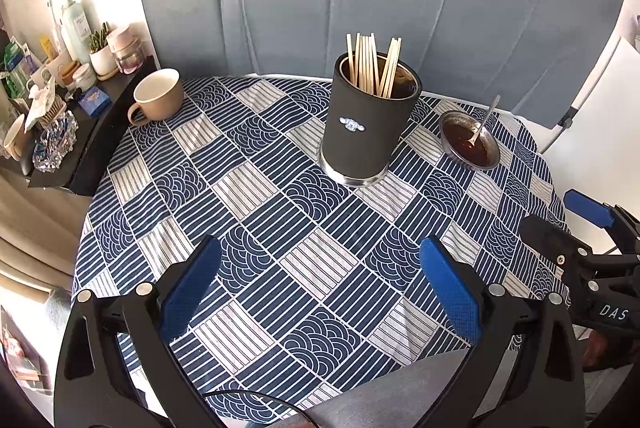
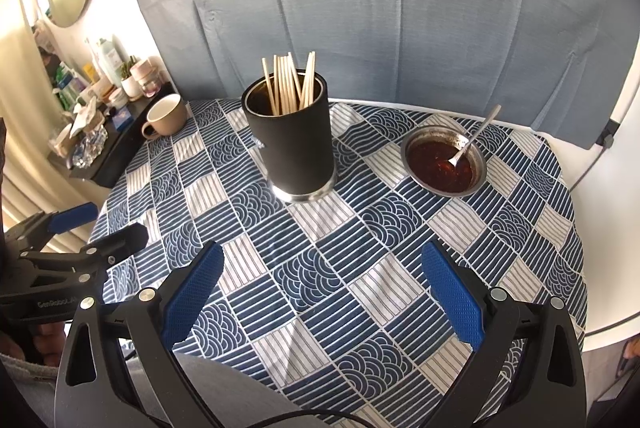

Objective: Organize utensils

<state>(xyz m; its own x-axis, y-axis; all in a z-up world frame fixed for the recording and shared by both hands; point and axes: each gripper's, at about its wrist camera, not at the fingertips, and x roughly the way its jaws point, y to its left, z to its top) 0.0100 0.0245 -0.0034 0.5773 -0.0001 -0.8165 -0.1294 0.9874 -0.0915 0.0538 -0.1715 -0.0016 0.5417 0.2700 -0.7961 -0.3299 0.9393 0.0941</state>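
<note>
Bare cloth [image 1: 304, 228] before upright holder [image 1: 366, 131]

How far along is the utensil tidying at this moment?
Done: the chopsticks stand in the black holder. In hand: nothing; the left tool and right tool are open and empty. Left: the spoon sits in the sauce bowl.

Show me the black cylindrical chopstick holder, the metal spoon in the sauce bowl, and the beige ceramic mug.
Black cylindrical chopstick holder [image 2: 294, 151], right wrist view, front wall.
Metal spoon [image 2: 476, 135], right wrist view, mid-handle.
Beige ceramic mug [image 1: 160, 99], left wrist view, outer side.
</note>
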